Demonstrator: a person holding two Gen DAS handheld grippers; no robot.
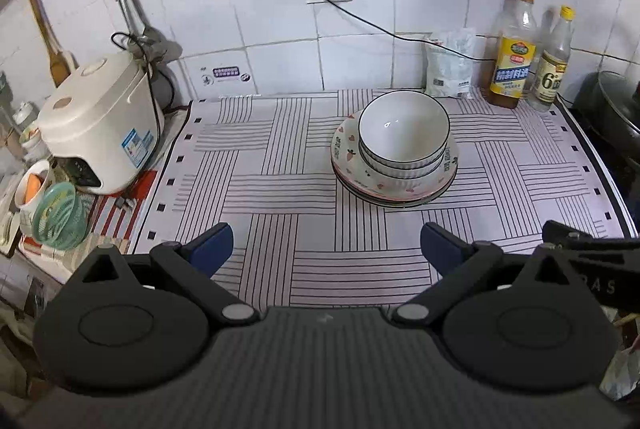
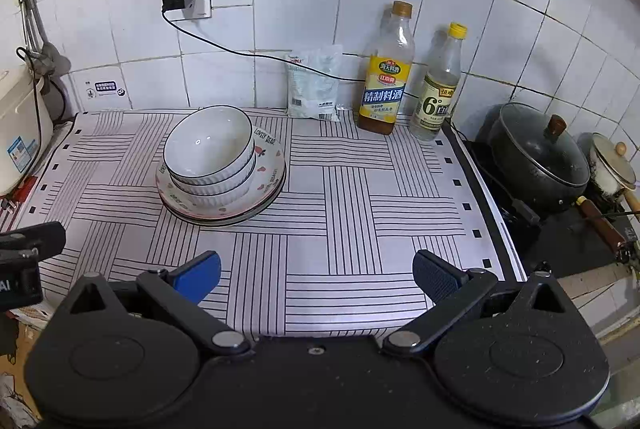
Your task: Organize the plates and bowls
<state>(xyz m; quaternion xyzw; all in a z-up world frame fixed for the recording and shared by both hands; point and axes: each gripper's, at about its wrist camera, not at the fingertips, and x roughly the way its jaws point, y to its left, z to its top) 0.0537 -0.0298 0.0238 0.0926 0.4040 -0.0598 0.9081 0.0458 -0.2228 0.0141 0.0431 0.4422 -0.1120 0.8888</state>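
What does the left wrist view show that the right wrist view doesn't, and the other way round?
Left wrist only: the green basket and the whole rice cooker.
Right wrist only: the lidded black pot and the small white pot on the stove.
Both: bowls stacked on plates, two bottles, striped cloth; the left gripper and right gripper are open and empty.

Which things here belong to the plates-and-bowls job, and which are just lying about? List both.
Job: nested bowls, stacked plates, left gripper, right gripper, both open.
Lying about: rice cooker, two bottles, white packet, lidded pot, green basket.
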